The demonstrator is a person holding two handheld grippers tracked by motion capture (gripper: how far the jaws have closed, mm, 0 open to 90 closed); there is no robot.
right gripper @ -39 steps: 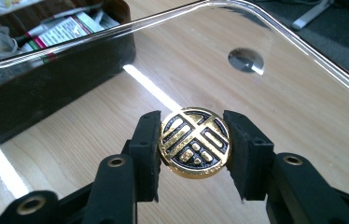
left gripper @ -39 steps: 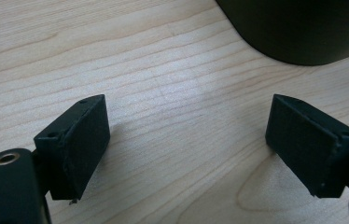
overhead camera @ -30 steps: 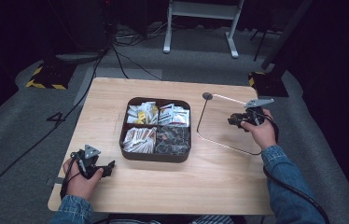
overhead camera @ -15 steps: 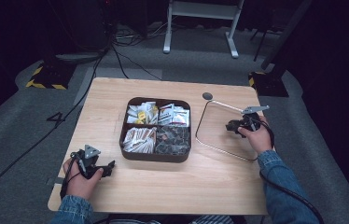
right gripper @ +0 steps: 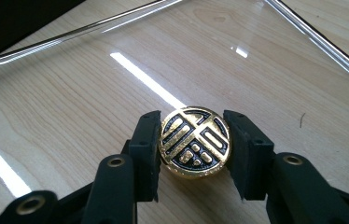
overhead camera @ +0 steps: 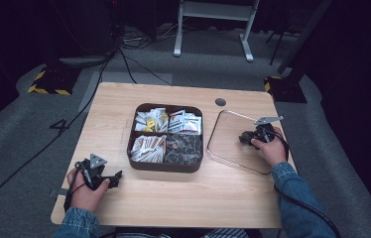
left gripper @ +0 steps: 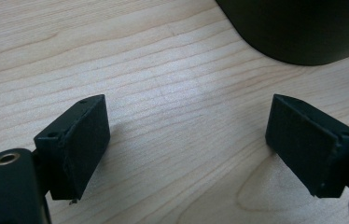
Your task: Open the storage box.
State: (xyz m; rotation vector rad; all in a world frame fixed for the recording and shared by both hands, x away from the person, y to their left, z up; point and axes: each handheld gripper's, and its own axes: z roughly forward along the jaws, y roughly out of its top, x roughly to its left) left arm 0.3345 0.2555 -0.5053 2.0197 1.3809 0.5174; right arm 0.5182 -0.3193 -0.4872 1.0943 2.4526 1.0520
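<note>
A dark square box [overhead camera: 166, 166] with four compartments of packets sits mid-table. To its right a clear glass lid [overhead camera: 228, 144] lies low over the wood. My right gripper [overhead camera: 247, 138] is shut on the lid's round gold-and-black knob [right gripper: 194, 142], one pad on each side, as the right gripper [right gripper: 194, 140] view shows, with the glass [right gripper: 93, 79] spread beneath. My left gripper [overhead camera: 116, 177] rests near the table's front left. Its jaws stand open with only bare wood between them in the left gripper [left gripper: 186, 140] view.
The box's dark rounded corner [left gripper: 303, 28] lies just ahead of the left jaws. A small round grommet [overhead camera: 220, 102] sits at the table's back edge. Cables and a metal stand [overhead camera: 213, 25] are on the floor beyond. The wooden table [overhead camera: 198, 198] has free room along its front.
The right hand has come down and toward the person with the lid, which was tilted up and now lies nearly flat on the table. The left hand has stayed put.
</note>
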